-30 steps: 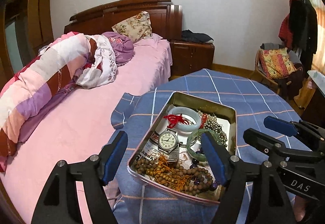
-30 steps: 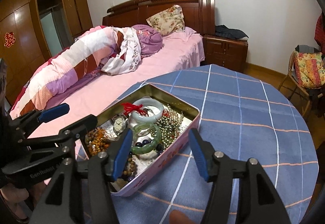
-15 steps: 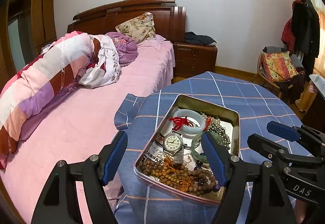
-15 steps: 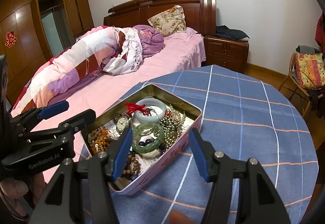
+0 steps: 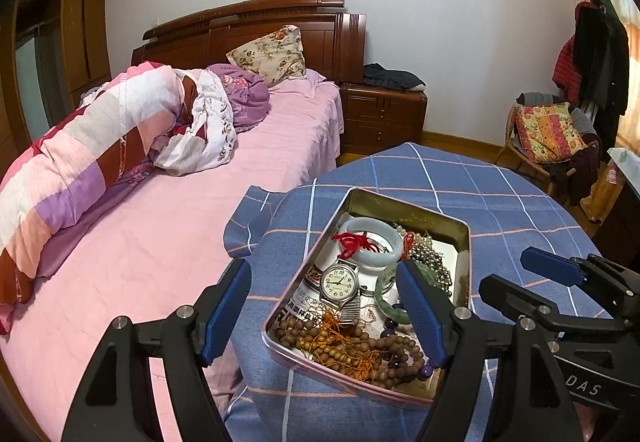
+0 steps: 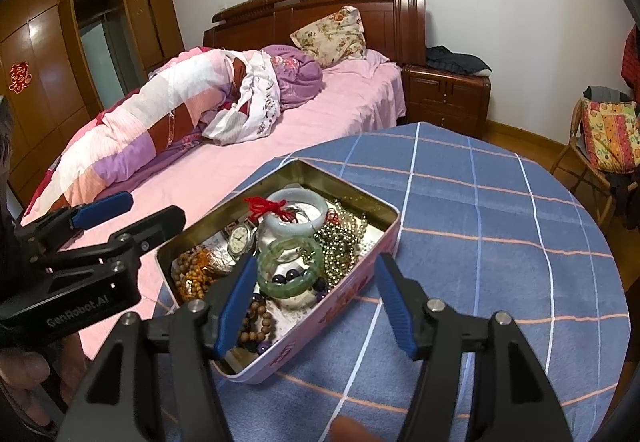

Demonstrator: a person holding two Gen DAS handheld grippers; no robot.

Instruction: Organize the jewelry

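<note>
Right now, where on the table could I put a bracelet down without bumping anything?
The blue checked tablecloth is bare to the right of the tin and behind it, out to the table's far edge. The tin itself is crowded with beads, bangles and a watch. Both tongs hover over its near end, so that side is tight.

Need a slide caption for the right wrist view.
Right gripper, jaws opening, empty, above the open jewelry tin on a blue checked tablecloth.

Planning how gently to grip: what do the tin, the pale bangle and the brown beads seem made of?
Tin: thin metal, glossy gold inside, pink printed outside.
Pale bangle: probably jade or glass; smooth, milky, translucent.
Brown beads: likely wood; matte, tan, strung with orange cord.
</note>
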